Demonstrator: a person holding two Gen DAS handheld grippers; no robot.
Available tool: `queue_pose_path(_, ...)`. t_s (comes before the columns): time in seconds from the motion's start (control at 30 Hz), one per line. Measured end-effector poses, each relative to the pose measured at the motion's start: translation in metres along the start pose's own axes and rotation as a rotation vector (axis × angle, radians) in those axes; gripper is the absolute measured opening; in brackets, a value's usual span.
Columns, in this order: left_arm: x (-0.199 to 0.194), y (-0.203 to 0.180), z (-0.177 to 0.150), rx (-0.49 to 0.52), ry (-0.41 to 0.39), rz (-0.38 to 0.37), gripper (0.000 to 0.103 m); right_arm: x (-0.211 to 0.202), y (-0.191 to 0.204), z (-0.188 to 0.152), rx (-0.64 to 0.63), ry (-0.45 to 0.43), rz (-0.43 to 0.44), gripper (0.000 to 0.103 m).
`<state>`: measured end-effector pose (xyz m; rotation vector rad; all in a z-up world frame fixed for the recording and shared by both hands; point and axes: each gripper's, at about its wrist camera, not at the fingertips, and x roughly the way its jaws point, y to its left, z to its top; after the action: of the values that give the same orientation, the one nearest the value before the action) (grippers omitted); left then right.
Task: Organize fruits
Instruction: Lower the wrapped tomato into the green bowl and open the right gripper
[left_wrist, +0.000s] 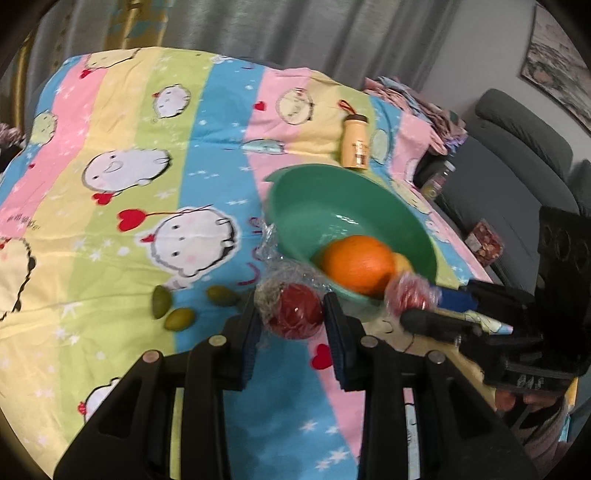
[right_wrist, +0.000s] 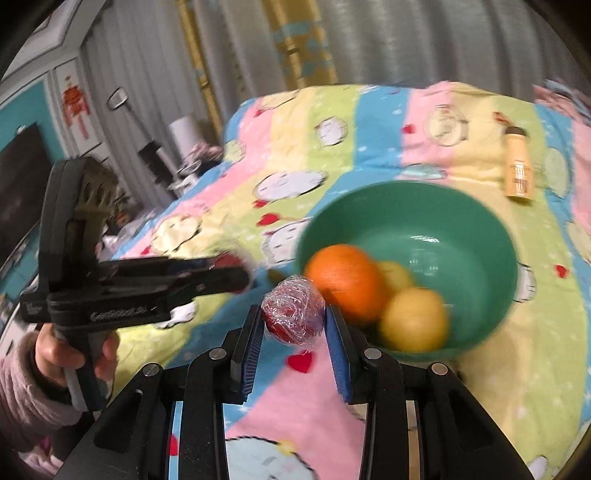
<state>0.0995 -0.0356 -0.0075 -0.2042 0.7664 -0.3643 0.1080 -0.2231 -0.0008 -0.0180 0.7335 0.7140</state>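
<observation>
**Two wrapped apples in the air, olives left on the cloth**

The bowl (right_wrist: 476, 236) is the landmark: green, standing on the striped cartoon cloth (left_wrist: 110, 229). Inside it already lie an orange (right_wrist: 345, 284) and two yellow fruits (right_wrist: 413, 319), one partly hidden behind the orange.

Just in front of the bowl's near rim, the right gripper (right_wrist: 293, 321) is clamped on a red apple in cling film (right_wrist: 295, 317), its blue pads pressing both sides, the fruit lifted clear of the cloth. To the left of the bowl, also by the near rim, the left gripper (left_wrist: 291, 314) is closed on a second wrapped apple (left_wrist: 293, 312), with loose film trailing toward the rim. A hand in a pink sleeve (right_wrist: 70, 358) holds that tool.

Farther left of the bowl, three green olives (left_wrist: 179, 319) lie on the cloth, apart from the bowl and untouched. Behind the bowl stands a small yellow bottle (left_wrist: 355, 142), which looks like no part of the job.

By my reading the task is roughly halfway: three fruits are in, two are gripped and close to the bowl but not yet over it, and the olives remain to be collected.
</observation>
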Motion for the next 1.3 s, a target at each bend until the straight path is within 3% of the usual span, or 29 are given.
queue_pose_path(0.27, 0.02, -0.033, 0.003, 0.076, 0.039, -0.047, 0.033, 0.0, -0.024, -0.001, 0.058, 0.016, -0.036, 0.036)
queue_pose_path(0.43, 0.034, -0.042, 0.016, 0.117, 0.056, -0.022, 0.032, 0.011, -0.023, 0.007, 0.048, 0.031, -0.031, 0.036)
queue_pose_path(0.8, 0.072, -0.013, 0.08, 0.037, 0.078, 0.016, 0.032, 0.053, -0.061, 0.053, 0.158, 0.014, 0.019, 0.036)
queue_pose_path(0.97, 0.09, -0.017, 0.088, 0.032, 0.108, -0.007, 0.03, 0.059, -0.083, 0.056, 0.21, 0.01, -0.032, 0.036)
queue_pose_path(1.07, 0.098, -0.029, 0.088, 0.057, 0.119, -0.02, 0.03, 0.057, -0.092, 0.053, 0.203, 0.021, -0.112, 0.036)
queue_pose_path(1.17, 0.109, -0.038, 0.09, 0.084, 0.135, -0.007, 0.027, 0.053, -0.1, 0.052, 0.221, 0.012, -0.106, 0.036)
queue_pose_path(1.3, 0.12, -0.037, 0.092, 0.066, 0.158, 0.009, 0.031, 0.049, -0.104, 0.053, 0.221, 0.014, -0.154, 0.036)
